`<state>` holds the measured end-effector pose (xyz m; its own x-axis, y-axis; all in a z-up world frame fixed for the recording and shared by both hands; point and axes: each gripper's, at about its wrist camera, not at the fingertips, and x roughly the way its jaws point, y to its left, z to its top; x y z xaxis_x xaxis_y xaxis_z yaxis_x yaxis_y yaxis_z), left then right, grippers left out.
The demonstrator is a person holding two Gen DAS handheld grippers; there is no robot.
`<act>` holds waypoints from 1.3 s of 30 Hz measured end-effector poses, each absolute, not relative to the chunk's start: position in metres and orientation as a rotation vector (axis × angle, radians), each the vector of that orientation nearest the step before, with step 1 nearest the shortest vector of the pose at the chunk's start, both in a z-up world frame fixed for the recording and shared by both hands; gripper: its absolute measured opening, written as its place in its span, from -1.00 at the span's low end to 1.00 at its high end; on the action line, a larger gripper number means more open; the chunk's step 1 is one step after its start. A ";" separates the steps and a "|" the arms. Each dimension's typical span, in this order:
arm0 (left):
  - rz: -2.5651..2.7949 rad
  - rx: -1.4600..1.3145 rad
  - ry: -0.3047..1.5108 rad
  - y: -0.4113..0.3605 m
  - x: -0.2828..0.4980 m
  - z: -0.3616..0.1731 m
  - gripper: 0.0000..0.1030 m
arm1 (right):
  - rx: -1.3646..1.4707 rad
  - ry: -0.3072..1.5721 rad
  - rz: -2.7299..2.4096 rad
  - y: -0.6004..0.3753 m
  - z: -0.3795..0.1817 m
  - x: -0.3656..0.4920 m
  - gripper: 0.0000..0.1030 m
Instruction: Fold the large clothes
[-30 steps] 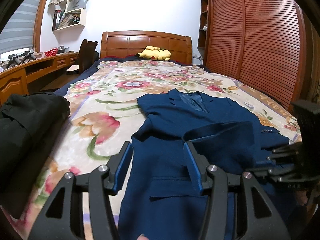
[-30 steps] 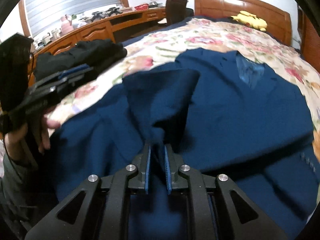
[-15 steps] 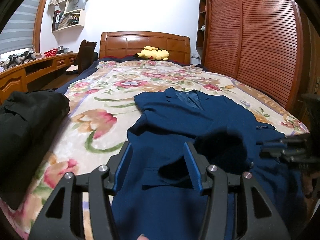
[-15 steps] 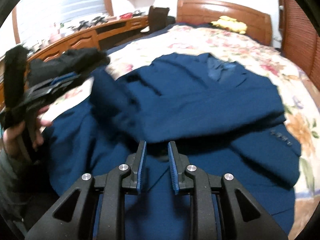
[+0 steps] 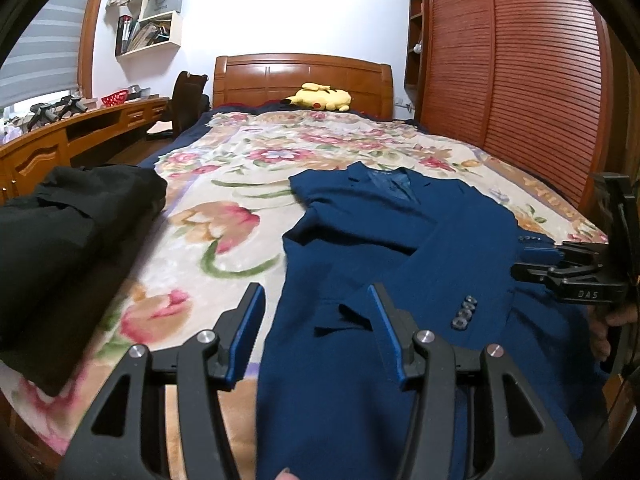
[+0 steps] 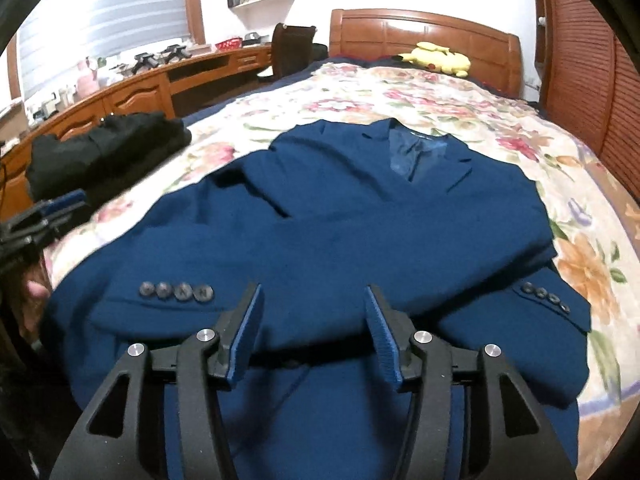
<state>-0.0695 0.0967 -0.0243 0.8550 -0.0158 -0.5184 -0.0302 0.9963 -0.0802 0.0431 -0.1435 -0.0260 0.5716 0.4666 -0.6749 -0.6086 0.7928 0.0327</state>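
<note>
The bed (image 5: 248, 184), under a floral cover, fills the middle of both views, its wooden headboard (image 5: 300, 76) at upper centre. A slatted wardrobe (image 5: 520, 80) takes the right side of the left wrist view, and a wooden worktop (image 6: 132, 92) runs along the upper left of the right wrist view.

The blue jacket (image 6: 360, 208) lies front up on the bed, centre of the right wrist view and lower right of centre in the left wrist view, collar toward the headboard. Both sleeves are folded across its front: one button cuff (image 6: 176, 291) sits at lower left, the other (image 6: 546, 298) at lower right.

Dark folded clothes (image 5: 60, 248) rest on the bed at the left of the left wrist view. A yellow plush (image 5: 320, 98) lies by the headboard.

The left gripper (image 5: 316, 320), bottom centre, has its jaws about halfway apart above the jacket's left edge, gripping nothing. The right gripper (image 6: 314, 316), bottom centre, has its jaws opening, with nothing between them; the jacket lies beneath.
</note>
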 end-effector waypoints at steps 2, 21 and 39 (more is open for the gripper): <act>0.015 -0.068 0.559 0.098 -0.071 -0.024 0.01 | -0.215 0.719 0.615 -0.154 -0.026 0.038 0.03; 0.025 -0.012 0.742 0.120 -0.089 -0.063 0.01 | -0.245 0.763 0.336 -0.311 -0.031 -0.004 0.04; -0.066 -0.039 0.755 0.119 -0.115 -0.076 0.00 | -0.230 0.853 0.340 -0.343 -0.059 -0.025 0.14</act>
<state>-0.1150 0.1191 -0.0759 0.7262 -0.0737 -0.6835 0.0454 0.9972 -0.0594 -0.0245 -0.3428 -0.0594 0.6092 0.2004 -0.7673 -0.3820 0.9220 -0.0625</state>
